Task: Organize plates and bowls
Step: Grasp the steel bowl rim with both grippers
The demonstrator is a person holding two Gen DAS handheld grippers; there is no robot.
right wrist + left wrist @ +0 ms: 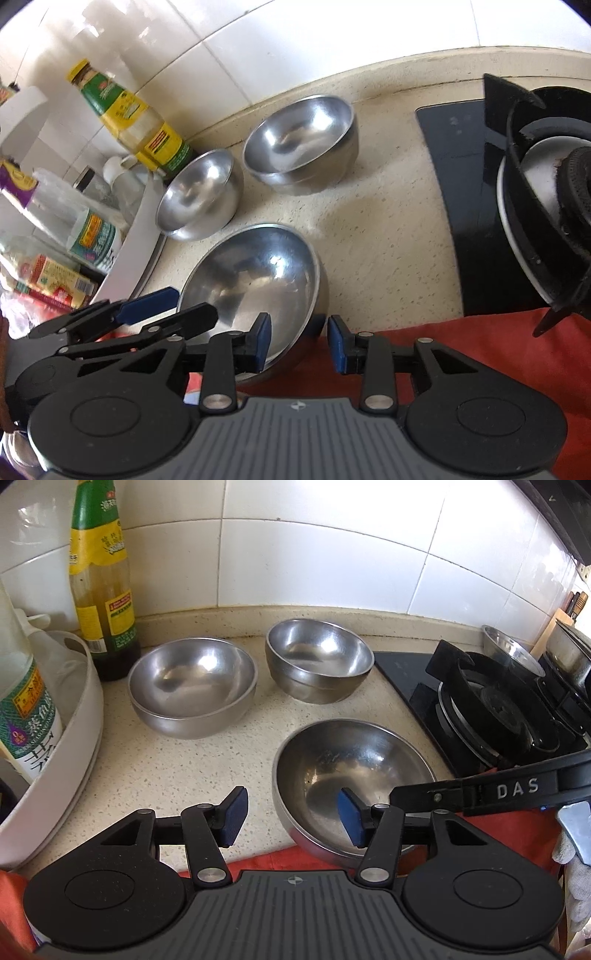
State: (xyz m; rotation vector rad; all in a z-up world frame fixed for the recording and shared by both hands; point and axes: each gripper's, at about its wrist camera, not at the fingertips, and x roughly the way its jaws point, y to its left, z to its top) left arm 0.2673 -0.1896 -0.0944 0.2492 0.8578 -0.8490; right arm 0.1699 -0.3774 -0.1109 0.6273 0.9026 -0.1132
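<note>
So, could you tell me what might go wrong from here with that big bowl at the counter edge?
1. The big bowl sits at the counter's front edge; both open grippers, left gripper and right gripper, straddle its rim, so a nudge could tip it off.
2. Its smooth steel rim may slip from the pads.
3. The two grippers are close together and could collide.
4. Carrying it back could knock the stacked bowls or the bottle.

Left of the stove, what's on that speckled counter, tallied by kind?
Steel bowls, some possibly nested: 3 (front bowl, back-left bowl, back-right bowl)
Yellow-labelled bottle: 1
White tray: 1
Total: 5
</note>
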